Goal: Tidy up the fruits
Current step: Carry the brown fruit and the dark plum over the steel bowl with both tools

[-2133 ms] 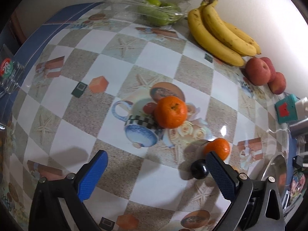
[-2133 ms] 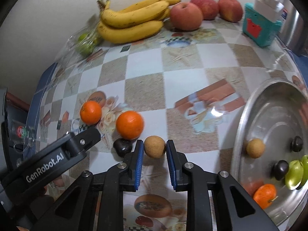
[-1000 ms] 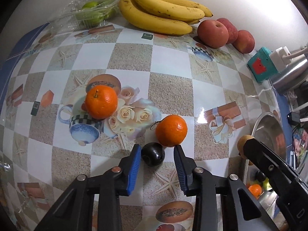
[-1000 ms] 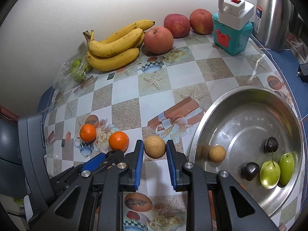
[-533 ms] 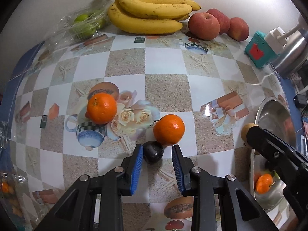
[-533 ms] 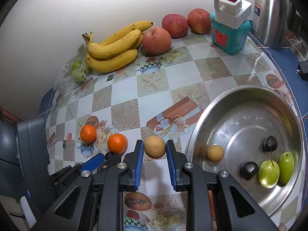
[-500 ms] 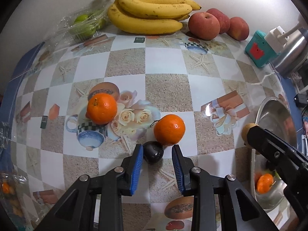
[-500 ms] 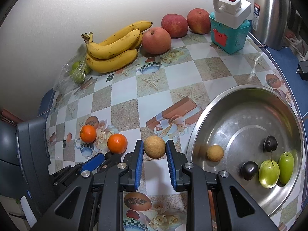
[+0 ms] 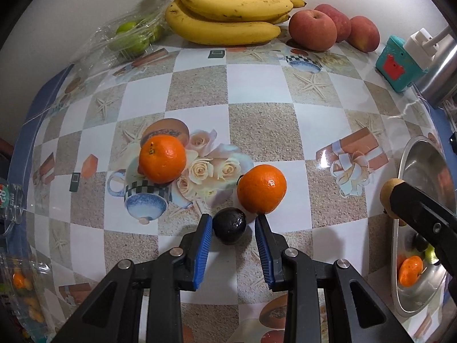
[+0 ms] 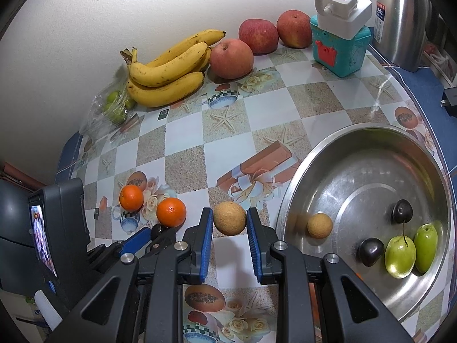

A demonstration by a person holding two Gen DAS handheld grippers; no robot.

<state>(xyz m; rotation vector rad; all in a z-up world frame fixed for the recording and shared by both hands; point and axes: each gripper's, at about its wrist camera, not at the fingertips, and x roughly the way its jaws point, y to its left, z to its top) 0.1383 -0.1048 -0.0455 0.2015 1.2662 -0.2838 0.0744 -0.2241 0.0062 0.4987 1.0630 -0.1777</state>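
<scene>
My left gripper [image 9: 233, 225] is open around a dark plum [image 9: 230, 225] that lies on the tablecloth; the left pad touches it and a gap shows on the right. Two oranges [image 9: 162, 158] [image 9: 261, 188] lie just beyond it. My right gripper [image 10: 230, 223] is shut on a tan round fruit [image 10: 229, 218] and holds it above the table, left of the steel bowl [image 10: 328, 157]. The bowl holds a tan fruit [image 10: 320, 225], two dark plums [image 10: 370, 251] and two green fruits [image 10: 400, 253]. The right gripper and its fruit also show in the left wrist view [image 9: 386, 195].
Bananas [image 9: 228, 17], three apples [image 9: 312, 30] and a clear pack of green fruit [image 9: 128, 37] lie along the back wall. A teal box with a white plug [image 10: 340, 43] and a steel kettle [image 10: 405, 20] stand at the back right.
The left gripper closed in from wide open around the dark plum and moved nearer to it. The right gripper lifted the tan fruit and carried it right, towards the bowl.
</scene>
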